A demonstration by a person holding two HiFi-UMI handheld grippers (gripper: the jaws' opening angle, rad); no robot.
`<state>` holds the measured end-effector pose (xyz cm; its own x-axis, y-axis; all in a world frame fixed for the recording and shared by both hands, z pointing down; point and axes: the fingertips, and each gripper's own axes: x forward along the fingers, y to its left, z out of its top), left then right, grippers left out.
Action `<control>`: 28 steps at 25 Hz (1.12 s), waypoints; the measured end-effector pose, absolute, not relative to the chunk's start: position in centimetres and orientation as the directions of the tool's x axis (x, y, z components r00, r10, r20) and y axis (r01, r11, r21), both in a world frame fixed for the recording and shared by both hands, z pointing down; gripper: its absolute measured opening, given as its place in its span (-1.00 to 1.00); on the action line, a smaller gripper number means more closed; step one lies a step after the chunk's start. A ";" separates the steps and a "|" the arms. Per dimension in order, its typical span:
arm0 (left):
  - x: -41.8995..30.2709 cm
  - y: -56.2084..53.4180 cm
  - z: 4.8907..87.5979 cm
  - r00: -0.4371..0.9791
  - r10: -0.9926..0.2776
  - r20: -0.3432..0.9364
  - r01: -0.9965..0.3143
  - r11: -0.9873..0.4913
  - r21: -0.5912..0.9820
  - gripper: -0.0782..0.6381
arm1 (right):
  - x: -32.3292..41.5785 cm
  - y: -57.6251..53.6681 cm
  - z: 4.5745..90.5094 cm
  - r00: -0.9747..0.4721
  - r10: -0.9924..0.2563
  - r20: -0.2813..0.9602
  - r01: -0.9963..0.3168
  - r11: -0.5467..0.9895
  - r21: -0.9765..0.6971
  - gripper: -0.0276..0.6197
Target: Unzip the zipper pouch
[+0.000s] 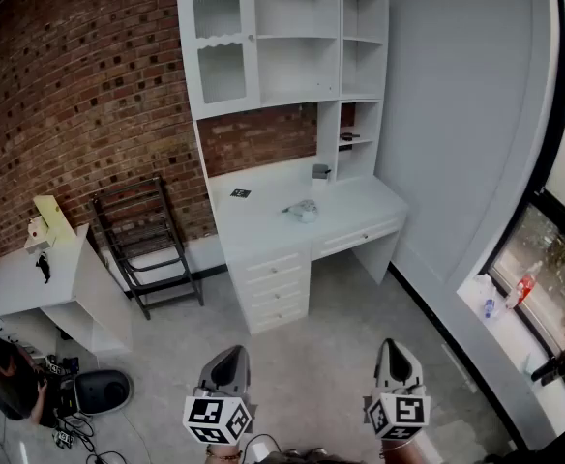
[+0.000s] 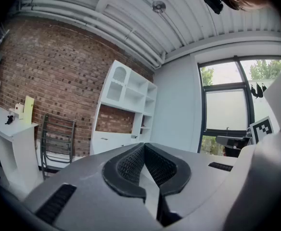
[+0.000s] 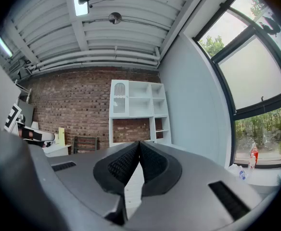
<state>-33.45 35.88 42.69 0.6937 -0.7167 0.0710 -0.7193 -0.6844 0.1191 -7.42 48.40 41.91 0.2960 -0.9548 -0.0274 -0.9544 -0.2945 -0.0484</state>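
A small pale zipper pouch point(image 1: 303, 210) lies on the white desk point(image 1: 263, 228) across the room, far from both grippers. My left gripper point(image 1: 229, 356) is at the bottom of the head view, held level over the floor, jaws shut and empty. My right gripper point(image 1: 396, 348) hangs beside it, likewise shut on nothing. In the left gripper view the ribbed pads point(image 2: 131, 165) meet at the tips, with the desk point(image 2: 112, 138) far beyond. The right gripper view shows its pads point(image 3: 152, 161) touching too, aimed at the white hutch point(image 3: 138, 110).
A white hutch point(image 1: 282, 37) tops the desk against the brick wall. A black metal rack point(image 1: 147, 245) leans left of the desk, and a white side table point(image 1: 31, 283) stands further left. A windowsill with bottles point(image 1: 505, 293) runs along the right. A person crouches at bottom left point(image 1: 16, 380).
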 end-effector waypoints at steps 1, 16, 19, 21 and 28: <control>-33.4 36.0 42.8 0.695 -0.716 0.070 -0.718 -0.686 0.116 -0.78 | -7.5 48.5 42.0 0.296 -0.955 -0.027 -0.955 -0.295 -0.042 -0.91; -32.6 37.0 42.9 0.696 -0.716 0.048 -0.716 -0.688 0.118 -0.78 | -7.6 49.2 41.6 0.292 -0.955 -0.055 -0.955 -0.289 -0.062 -0.91; -32.2 37.2 43.3 0.701 -0.712 0.048 -0.711 -0.693 0.119 -0.78 | -7.8 48.8 41.8 0.283 -0.958 -0.048 -0.959 -0.281 -0.041 -0.91; -32.0 37.4 43.7 0.702 -0.710 0.054 -0.710 -0.694 0.115 -0.78 | -8.0 48.6 42.2 0.274 -0.961 -0.041 -0.961 -0.273 -0.034 -0.91; -31.1 37.3 43.8 0.708 -0.705 0.043 -0.705 -0.700 0.113 -0.77 | -8.2 47.6 43.2 0.220 -0.975 -0.018 -0.975 -0.219 -0.039 -0.90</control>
